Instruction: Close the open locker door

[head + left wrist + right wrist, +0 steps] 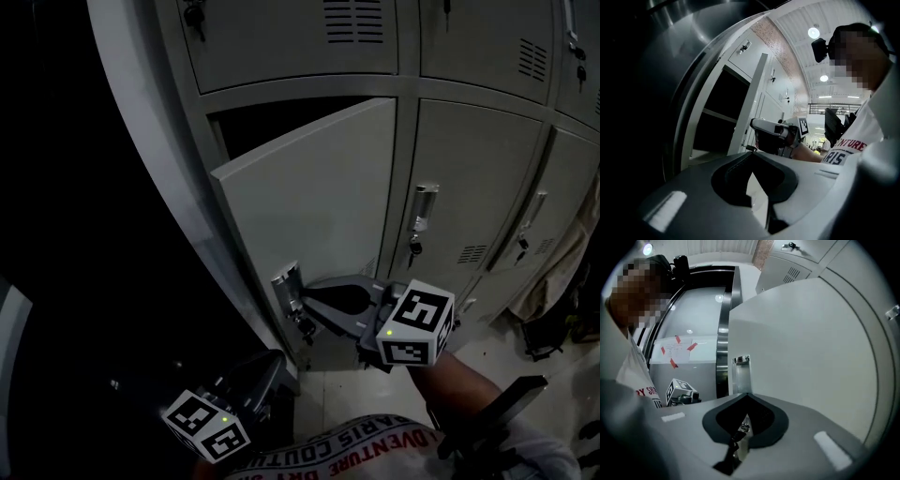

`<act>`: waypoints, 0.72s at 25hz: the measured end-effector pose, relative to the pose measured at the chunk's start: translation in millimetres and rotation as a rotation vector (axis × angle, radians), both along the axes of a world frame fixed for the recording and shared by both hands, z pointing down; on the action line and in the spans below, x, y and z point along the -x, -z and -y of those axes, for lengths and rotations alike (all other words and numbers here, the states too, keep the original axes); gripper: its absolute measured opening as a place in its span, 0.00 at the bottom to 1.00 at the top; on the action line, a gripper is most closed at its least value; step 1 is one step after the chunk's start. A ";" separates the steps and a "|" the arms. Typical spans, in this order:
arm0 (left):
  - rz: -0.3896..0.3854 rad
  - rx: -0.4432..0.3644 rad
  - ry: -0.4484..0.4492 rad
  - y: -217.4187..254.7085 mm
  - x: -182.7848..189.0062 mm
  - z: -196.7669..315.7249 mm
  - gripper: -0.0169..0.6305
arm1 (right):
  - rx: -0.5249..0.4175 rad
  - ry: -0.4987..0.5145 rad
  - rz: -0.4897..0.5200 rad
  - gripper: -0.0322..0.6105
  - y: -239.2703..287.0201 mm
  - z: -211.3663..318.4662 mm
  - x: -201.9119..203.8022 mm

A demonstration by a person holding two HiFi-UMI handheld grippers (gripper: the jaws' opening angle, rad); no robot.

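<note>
The pale grey metal locker door (309,197) (811,343) stands ajar in the bank's left column, swung out from its dark compartment (272,117). Its free edge carries a shiny metal latch plate (285,286) (740,373), with a small key (305,328) hanging just below. The right gripper (305,305) (746,395) has its fingers pressed together, tips at the door's face beside that plate, gripping nothing. The left gripper (267,366) (752,155) hangs low near the pale tiled floor (347,394), fingers likewise pressed together and empty. The neighbouring grey locker doors (469,187) are shut.
</note>
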State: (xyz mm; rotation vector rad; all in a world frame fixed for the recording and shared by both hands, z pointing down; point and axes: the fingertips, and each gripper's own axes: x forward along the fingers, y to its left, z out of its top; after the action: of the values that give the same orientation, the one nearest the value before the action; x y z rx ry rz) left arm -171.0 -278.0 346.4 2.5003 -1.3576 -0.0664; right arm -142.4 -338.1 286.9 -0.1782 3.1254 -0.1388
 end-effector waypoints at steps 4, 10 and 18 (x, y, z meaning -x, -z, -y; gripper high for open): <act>-0.004 -0.001 0.048 -0.9 18.0 11.9 0.03 | -0.018 0.033 -0.013 0.04 1.0 22.2 25.1; -0.016 -0.003 0.084 -0.2 32.1 27.7 0.03 | 0.007 0.026 -0.005 0.04 1.0 59.2 52.9; 0.000 -0.004 0.086 -0.5 38.7 41.5 0.03 | 0.040 -0.042 0.028 0.04 9.7 106.8 65.7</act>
State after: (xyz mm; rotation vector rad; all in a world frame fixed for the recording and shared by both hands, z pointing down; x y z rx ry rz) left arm -209.7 -319.5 346.9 2.4445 -1.4657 -0.0868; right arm -208.0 -445.0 277.2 -0.2404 3.0904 -0.2024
